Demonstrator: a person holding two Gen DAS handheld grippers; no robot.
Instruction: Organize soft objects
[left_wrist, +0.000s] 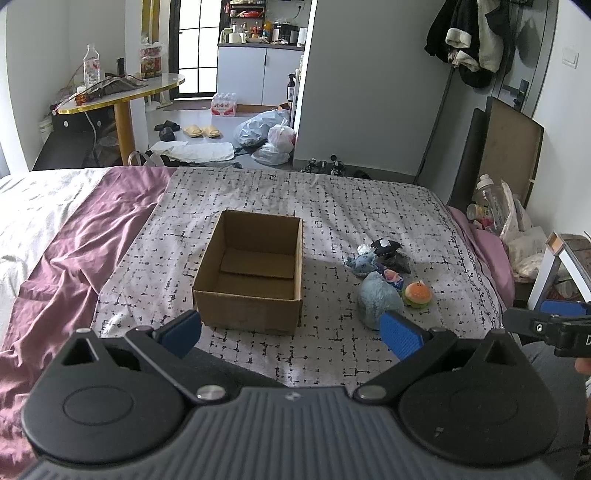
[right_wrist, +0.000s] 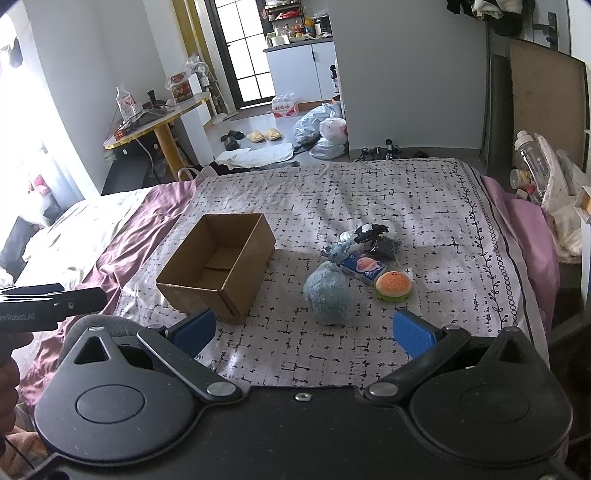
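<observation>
An open, empty cardboard box (left_wrist: 251, 273) (right_wrist: 218, 266) sits on the patterned bedspread. To its right lies a cluster of soft things: a blue-grey plush (left_wrist: 378, 301) (right_wrist: 328, 293), a burger-shaped toy (left_wrist: 417, 294) (right_wrist: 393, 285), a small blue printed packet (right_wrist: 362, 267), a small blue plush (left_wrist: 362, 263) (right_wrist: 338, 251), and a black-and-white plush (left_wrist: 388, 251) (right_wrist: 373, 236). My left gripper (left_wrist: 291, 332) is open and empty, just in front of the box. My right gripper (right_wrist: 304, 328) is open and empty, in front of the blue-grey plush.
The bed has a purple sheet (left_wrist: 74, 236) on the left. A cluttered bedside stand with bottles and bags (right_wrist: 543, 177) is at the right edge. Beyond the bed are a round table (left_wrist: 122, 92), slippers and plastic bags (left_wrist: 266, 129) on the floor.
</observation>
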